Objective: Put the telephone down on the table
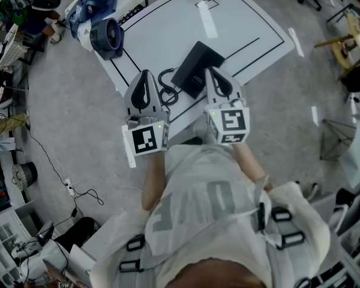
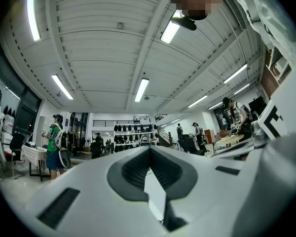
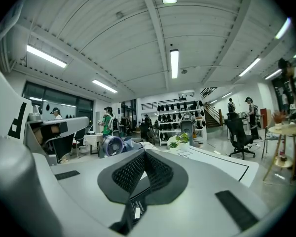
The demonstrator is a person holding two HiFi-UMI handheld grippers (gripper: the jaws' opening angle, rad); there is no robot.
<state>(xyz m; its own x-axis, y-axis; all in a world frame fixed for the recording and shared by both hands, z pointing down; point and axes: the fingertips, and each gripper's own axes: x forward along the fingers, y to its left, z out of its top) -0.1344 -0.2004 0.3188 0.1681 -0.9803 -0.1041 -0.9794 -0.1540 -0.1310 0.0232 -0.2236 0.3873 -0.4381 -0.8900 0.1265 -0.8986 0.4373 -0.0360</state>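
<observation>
The black telephone [image 1: 195, 65] lies flat on the white table [image 1: 240, 17], and its coiled cord [image 1: 166, 87] curls off its near left corner. My right gripper [image 1: 212, 72] is shut, with its tip over the telephone's near right edge. In the right gripper view the pads [image 3: 155, 172] meet, and the gap below them shows a dark surface with a small white label [image 3: 136, 212]. My left gripper [image 1: 146, 72] is also shut, left of the cord, and nothing is between its pads [image 2: 133, 169]. Both gripper views look level across the room.
Black lines mark the table [image 3: 222, 164]. A blue fan [image 1: 106, 38] lies at its far left corner, and a small plant [image 3: 175, 143] stands at its far end. Cables run over the grey floor [image 1: 66, 119] at the left. Several people stand in the hall.
</observation>
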